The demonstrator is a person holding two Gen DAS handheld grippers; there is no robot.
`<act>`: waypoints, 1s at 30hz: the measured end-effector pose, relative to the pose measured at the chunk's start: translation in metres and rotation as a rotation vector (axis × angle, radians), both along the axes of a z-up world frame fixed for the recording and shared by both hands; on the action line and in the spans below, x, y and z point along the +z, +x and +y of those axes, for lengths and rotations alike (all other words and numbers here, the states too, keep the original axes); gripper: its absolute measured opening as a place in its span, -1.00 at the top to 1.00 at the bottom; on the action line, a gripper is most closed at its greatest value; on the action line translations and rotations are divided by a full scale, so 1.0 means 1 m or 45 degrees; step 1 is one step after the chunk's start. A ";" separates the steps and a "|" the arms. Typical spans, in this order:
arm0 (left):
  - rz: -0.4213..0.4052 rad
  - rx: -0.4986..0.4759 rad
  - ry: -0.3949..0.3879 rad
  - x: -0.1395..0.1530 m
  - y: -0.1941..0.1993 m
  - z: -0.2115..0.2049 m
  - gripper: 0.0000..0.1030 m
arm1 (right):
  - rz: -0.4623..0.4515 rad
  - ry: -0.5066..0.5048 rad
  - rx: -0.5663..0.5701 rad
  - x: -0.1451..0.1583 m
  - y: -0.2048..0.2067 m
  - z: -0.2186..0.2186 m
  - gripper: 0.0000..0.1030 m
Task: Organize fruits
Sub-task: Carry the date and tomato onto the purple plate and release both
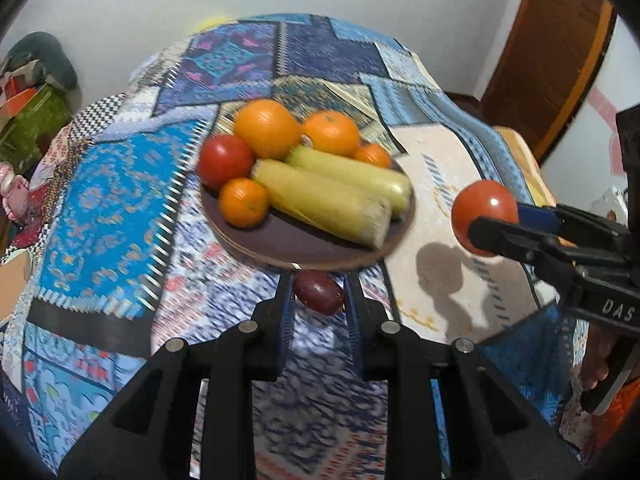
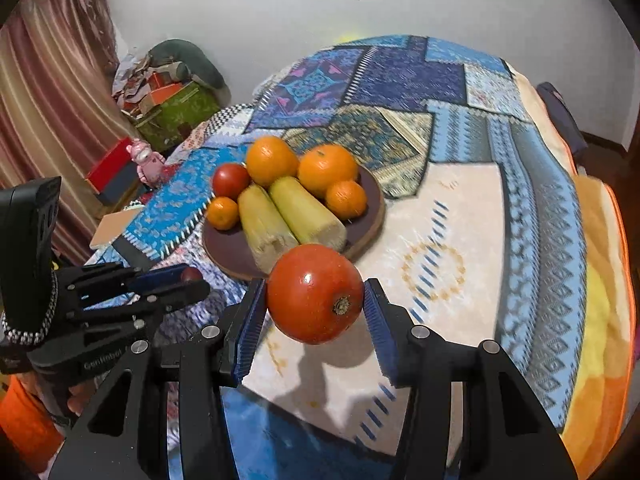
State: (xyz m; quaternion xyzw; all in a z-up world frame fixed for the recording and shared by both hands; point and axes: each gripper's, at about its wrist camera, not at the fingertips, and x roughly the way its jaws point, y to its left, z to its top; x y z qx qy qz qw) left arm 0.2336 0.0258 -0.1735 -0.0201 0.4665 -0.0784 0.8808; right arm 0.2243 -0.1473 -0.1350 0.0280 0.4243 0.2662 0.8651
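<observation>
A brown plate (image 1: 304, 246) (image 2: 230, 248) on the patchwork cloth holds a red tomato (image 1: 224, 161) (image 2: 230, 180), several oranges (image 1: 267, 128) (image 2: 271, 161) and two corn cobs (image 1: 320, 202) (image 2: 306, 213). My left gripper (image 1: 319, 292) is shut on a small dark red fruit (image 1: 319, 292) just in front of the plate's near rim; it also shows in the right wrist view (image 2: 191, 275). My right gripper (image 2: 315, 308) is shut on a large red tomato (image 2: 315, 299) (image 1: 484, 216), held above the cloth to the right of the plate.
The round table is covered by a blue patchwork cloth (image 1: 112, 216) (image 2: 460, 240). Boxes and clutter (image 2: 168, 108) stand on the floor at the left, by a curtain (image 2: 48, 112). A wooden door (image 1: 548, 60) is at the right.
</observation>
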 end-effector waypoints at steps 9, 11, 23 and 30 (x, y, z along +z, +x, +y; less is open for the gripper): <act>-0.047 0.021 -0.015 0.009 0.029 0.015 0.52 | -0.073 -0.031 0.058 0.010 0.025 0.040 0.11; -0.044 0.022 -0.016 0.006 0.034 0.016 0.52 | -0.078 -0.035 0.066 0.009 0.033 0.046 0.11; -0.015 0.016 -0.050 -0.012 0.052 0.022 0.52 | -0.077 -0.078 0.086 -0.007 0.053 0.066 0.11; -0.011 0.009 -0.045 -0.014 0.052 0.020 0.44 | -0.069 -0.064 0.081 -0.007 0.057 0.064 0.08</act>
